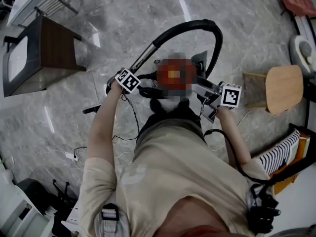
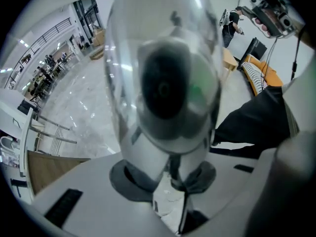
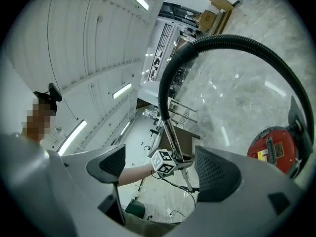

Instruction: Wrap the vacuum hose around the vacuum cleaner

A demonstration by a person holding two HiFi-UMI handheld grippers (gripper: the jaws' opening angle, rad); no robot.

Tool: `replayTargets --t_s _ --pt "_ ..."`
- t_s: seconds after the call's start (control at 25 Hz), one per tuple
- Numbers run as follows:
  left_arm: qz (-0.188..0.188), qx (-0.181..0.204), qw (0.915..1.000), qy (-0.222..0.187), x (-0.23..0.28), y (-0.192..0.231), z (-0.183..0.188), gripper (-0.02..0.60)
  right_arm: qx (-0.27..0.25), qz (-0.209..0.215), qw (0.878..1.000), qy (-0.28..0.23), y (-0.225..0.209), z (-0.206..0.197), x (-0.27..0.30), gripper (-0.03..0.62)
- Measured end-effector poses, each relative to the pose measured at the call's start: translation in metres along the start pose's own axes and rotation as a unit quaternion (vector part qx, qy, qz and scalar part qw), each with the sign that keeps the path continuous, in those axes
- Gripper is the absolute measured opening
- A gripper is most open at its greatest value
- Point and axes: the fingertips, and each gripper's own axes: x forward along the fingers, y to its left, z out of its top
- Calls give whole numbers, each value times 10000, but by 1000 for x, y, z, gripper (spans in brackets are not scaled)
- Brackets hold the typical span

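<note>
head view: vacuum hose arcs up from the red vacuum cleaner on the floor; left gripper clamps its chrome wand, right gripper gapes empty. wrapping looks unstarted; next, the wand must circle the body.

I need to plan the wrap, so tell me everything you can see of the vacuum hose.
The vacuum hose is black, ribbed and flexible-looking. It is not wrapped: it rises from the red vacuum cleaner and arches in one open loop in the air. At a dark cuff it joins a shiny metal wand, which the left tongs clamp. The right tongs are open and clear of it.
</note>
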Motion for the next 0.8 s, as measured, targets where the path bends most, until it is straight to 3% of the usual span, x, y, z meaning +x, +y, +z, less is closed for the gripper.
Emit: replayTargets --t_s 0.2,0.32,0.56,0.8 --pt "-15 35 9996 295 -24 -14 -8 112 166 266 9988 365 9 -28 12 437" --pt "-189 40 9986 500 -31 -40 11 112 228 218 9982 519 -1 -40 3 439" --pt "-951 -283 9910 894 -17 -98 48 112 584 393 9974 163 -9 -44 -34 437" --pt "-902 -791 9885 926 -4 -106 44 112 1091 348 9932 -217 -32 -58 -71 439"
